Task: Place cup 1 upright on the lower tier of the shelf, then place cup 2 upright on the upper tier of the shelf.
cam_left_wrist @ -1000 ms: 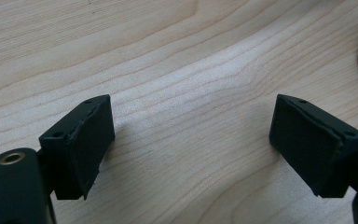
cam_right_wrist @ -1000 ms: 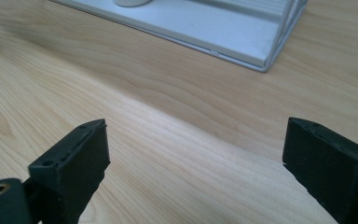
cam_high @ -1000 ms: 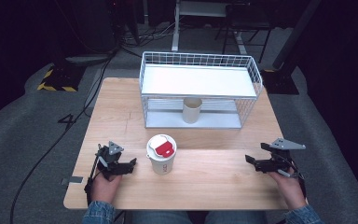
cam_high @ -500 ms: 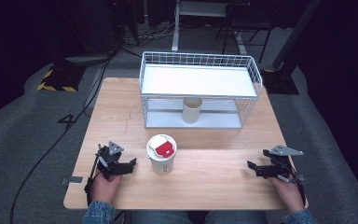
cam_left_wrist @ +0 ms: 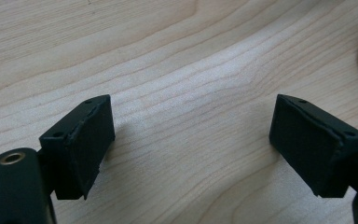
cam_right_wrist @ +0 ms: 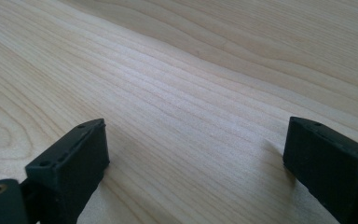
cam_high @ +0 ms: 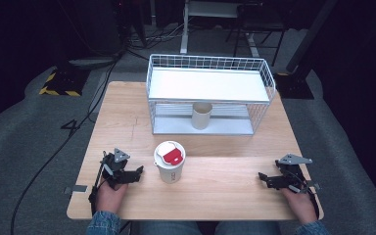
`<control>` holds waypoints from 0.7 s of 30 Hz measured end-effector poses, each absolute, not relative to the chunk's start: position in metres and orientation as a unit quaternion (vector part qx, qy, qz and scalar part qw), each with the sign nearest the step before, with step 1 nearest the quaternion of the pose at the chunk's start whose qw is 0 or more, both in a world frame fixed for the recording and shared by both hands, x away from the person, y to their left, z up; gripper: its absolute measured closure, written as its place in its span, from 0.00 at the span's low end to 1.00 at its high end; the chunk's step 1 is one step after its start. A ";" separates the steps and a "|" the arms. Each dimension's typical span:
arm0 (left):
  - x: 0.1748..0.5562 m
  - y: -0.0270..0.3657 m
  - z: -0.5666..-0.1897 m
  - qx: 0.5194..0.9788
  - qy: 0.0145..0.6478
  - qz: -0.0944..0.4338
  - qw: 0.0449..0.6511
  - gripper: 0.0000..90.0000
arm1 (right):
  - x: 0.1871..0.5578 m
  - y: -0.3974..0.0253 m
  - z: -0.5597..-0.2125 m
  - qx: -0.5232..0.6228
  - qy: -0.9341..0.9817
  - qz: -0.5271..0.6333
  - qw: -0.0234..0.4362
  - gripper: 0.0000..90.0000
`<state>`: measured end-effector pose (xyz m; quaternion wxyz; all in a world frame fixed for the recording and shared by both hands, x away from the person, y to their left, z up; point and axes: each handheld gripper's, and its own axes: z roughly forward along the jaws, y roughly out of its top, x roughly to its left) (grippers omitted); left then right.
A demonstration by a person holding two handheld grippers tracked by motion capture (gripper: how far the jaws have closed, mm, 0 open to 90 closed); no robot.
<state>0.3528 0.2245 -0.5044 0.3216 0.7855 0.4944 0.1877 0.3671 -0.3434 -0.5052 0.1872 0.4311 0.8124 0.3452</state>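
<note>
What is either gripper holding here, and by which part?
Nothing. The left gripper and right gripper are open over bare table; the lidded cup stands untouched.

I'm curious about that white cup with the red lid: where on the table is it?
In the high view, the cup stands near the table's front, just right of the left hand-held gripper, before the wire rack.

Left tool (cam_high: pixel 138 172) and right tool (cam_high: pixel 263 177) rest low, jaws spread wide.

table (cam_high: pixel 225 186) brightly lit | surroundings dark | gripper views softly blurred
</note>
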 end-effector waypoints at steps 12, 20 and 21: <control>0.353 0.224 -0.505 0.783 0.497 0.188 0.323 0.16 | 0.368 -0.343 -0.505 0.438 0.810 0.341 0.189 0.04; 0.352 0.223 -0.505 0.783 0.498 0.187 0.323 0.16 | 0.368 -0.343 -0.506 0.441 0.810 0.339 0.189 0.03; 0.352 0.223 -0.505 0.783 0.497 0.187 0.323 0.16 | 0.368 -0.343 -0.506 0.441 0.810 0.339 0.189 0.03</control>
